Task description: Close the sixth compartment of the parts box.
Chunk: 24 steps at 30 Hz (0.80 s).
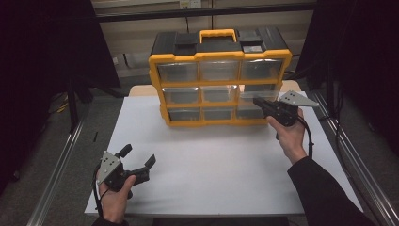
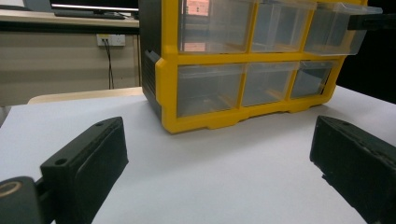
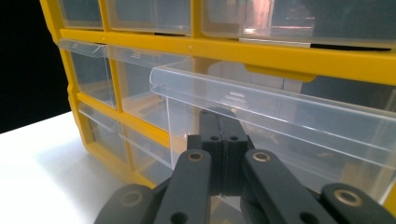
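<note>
At the far middle of the white table (image 1: 211, 165) stands a yellow-and-black drawer organizer (image 1: 219, 77) w/ nine clear drawers in three rows. Right gripper (image 1: 258, 100) is at the middle-row right drawer (image 3: 280, 112), which sits pulled partway out of the frame; jaws pressed together, tips against the drawer's clear front just under its lip. Can't tell if they pinch it. Left gripper (image 1: 138, 157) is near the table's front left, jaws spread wide, nothing between, well apart from the organizer.
</note>
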Each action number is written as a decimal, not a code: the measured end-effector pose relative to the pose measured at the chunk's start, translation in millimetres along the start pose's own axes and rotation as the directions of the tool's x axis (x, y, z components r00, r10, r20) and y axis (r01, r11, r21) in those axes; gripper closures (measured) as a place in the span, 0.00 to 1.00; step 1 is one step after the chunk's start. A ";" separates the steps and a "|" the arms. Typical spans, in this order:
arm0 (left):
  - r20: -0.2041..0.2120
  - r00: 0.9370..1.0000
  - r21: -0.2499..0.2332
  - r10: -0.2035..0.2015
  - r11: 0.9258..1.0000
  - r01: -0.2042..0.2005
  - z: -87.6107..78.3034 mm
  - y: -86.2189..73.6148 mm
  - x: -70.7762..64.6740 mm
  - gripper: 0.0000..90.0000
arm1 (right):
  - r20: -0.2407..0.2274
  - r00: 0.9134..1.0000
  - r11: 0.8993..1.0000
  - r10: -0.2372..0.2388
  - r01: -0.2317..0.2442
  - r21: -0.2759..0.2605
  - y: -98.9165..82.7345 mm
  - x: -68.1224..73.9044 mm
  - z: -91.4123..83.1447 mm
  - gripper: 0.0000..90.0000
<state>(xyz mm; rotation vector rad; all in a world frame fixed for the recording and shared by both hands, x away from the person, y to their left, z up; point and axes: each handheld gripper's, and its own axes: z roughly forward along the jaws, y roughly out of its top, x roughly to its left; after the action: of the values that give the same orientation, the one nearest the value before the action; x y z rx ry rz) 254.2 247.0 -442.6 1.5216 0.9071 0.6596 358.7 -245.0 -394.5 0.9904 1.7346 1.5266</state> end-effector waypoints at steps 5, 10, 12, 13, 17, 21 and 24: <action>-0.008 1.000 -0.007 0.001 1.000 -0.001 1.1 0.6 -1.6 0.04 | -0.006 1.000 1.000 0.004 -0.004 0.002 0.8 1.6 4.0 1.00; -0.008 1.000 -0.004 0.005 1.000 -0.005 0.2 0.6 0.3 0.04 | -0.003 1.000 1.000 0.007 -0.007 -0.003 0.2 0.5 6.8 1.00; -0.003 1.000 -0.010 0.005 1.000 -0.005 0.1 0.8 -0.3 0.04 | -0.002 1.000 1.000 0.005 -0.005 -0.004 0.0 -0.1 7.8 1.00; 0.000 1.000 -0.007 0.008 1.000 -0.008 -0.2 1.0 -0.2 0.04 | 0.003 1.000 1.000 0.014 -0.014 -0.004 -0.1 0.4 8.4 1.00; 0.004 1.000 -0.009 0.002 1.000 -0.002 0.4 0.7 -0.7 0.04 | 0.000 1.000 1.000 0.005 -0.005 -0.004 -0.2 0.0 10.5 1.00; -0.005 1.000 -0.007 0.003 1.000 -0.003 -0.1 0.9 -0.1 0.04 | 0.002 1.000 1.000 0.007 -0.007 -0.003 -0.2 -0.6 11.4 1.00; -0.007 1.000 -0.010 0.010 1.000 -0.010 -0.1 0.9 -0.1 0.04 | 0.004 1.000 1.000 0.013 -0.013 -0.008 -0.4 -1.8 12.6 1.00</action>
<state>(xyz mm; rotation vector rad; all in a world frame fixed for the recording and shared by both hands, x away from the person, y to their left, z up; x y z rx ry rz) 254.3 247.0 -441.7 1.5170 0.9007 0.6759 370.1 -240.0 -396.8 1.0021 1.7215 1.5378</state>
